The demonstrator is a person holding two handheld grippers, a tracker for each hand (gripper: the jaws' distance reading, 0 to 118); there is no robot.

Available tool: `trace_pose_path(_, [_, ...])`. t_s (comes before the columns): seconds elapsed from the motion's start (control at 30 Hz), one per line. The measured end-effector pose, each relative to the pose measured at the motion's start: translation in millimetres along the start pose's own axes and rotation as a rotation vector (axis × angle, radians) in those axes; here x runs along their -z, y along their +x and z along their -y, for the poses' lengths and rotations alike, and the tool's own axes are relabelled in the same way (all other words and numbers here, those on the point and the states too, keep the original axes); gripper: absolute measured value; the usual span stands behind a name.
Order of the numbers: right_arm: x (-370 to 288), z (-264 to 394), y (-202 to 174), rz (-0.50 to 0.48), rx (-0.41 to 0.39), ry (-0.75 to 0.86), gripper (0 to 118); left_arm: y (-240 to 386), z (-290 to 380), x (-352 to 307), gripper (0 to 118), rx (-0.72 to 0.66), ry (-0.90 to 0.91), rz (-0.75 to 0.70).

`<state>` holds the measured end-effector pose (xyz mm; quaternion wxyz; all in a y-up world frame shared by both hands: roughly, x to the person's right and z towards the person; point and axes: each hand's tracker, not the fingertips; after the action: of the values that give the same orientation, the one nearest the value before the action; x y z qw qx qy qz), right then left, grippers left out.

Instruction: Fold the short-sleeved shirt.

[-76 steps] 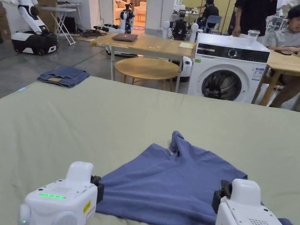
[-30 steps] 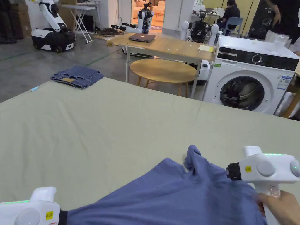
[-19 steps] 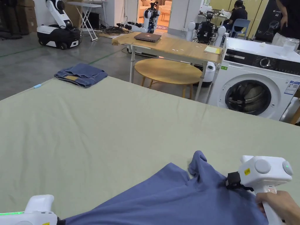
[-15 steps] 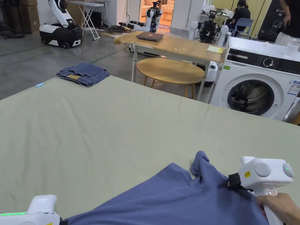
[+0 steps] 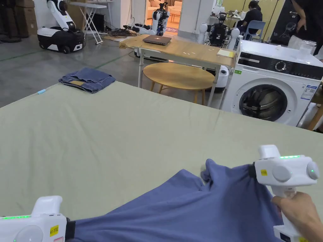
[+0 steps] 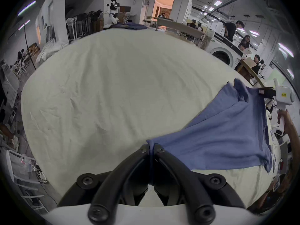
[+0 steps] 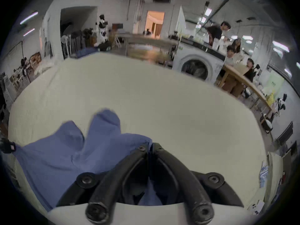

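Folded jeans [image 5: 86, 80] lay at the green sheet's [image 5: 126, 126] far corner. Beyond stood a white washing machine [image 5: 271, 94], a round wooden table [image 5: 178, 76] and a closed laptop [image 5: 157, 39].

A white washing machine [image 5: 268, 91] stands beside wooden tables [image 5: 179, 50] on grey concrete floor [image 5: 28, 72].

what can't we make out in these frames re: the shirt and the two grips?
- Head view: left gripper jaws are hidden behind its white body; shirt near hem is cut by the bottom edge.
- Right gripper view: motion blur; the shirt part between the right gripper jaws is unidentifiable.
- Left gripper view: collar and far sleeve are too bunched to separate.
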<state>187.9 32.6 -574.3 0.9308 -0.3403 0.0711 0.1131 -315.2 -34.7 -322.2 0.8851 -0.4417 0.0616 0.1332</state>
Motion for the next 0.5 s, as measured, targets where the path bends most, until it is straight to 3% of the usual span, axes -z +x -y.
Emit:
trace_pose_path(0.13, [-57.1, -20.9, 11.1, 0.089, 0.007, 0.117, 2, 5.5, -27.0, -24.8, 0, 0.005, 0.107, 0.05])
trace_pose_path(0.5, [-212.4, -75.4, 84.0, 0.254, 0.192, 0.377, 2, 72.3, -199.9, -120.9, 0, 0.126, 0.41, 0.168])
